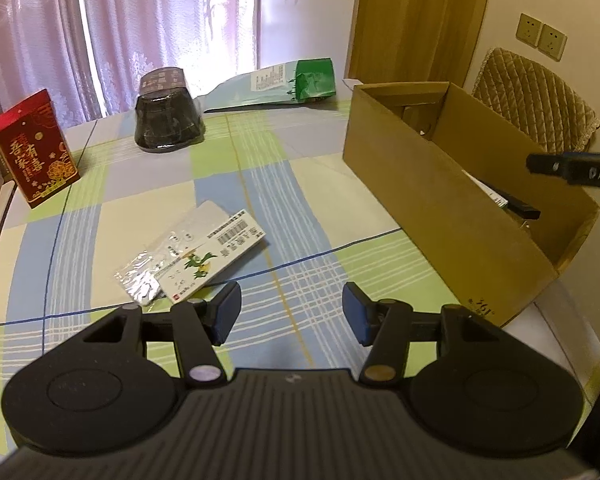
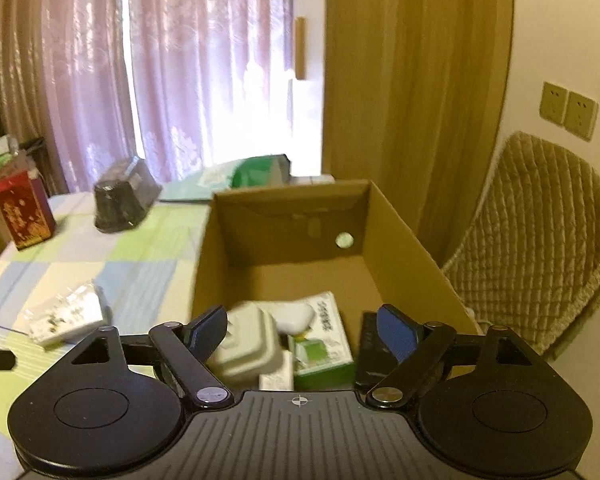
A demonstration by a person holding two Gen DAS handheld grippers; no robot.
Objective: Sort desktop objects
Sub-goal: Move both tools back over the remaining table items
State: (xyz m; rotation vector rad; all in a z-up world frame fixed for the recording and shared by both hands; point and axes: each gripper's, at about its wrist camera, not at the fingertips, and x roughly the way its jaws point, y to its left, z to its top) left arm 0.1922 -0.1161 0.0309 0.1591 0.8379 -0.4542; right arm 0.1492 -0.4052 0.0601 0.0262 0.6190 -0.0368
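Left wrist view: the left gripper (image 1: pixel 291 312), fingers apart and empty, should approach the flat medicine box (image 1: pixel 216 256) low, squarely.

The left gripper (image 1: pixel 291 312) hung level with its jaws spread wide (nothing between them); the right gripper (image 2: pixel 300 328) likewise gaped empty.

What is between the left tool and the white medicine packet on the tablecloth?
Nothing visible. The left tool is open and empty, and the white packet lies just ahead and to its left on a silver foil strip. Only bare tablecloth separates them. The cardboard box stands off to the right.
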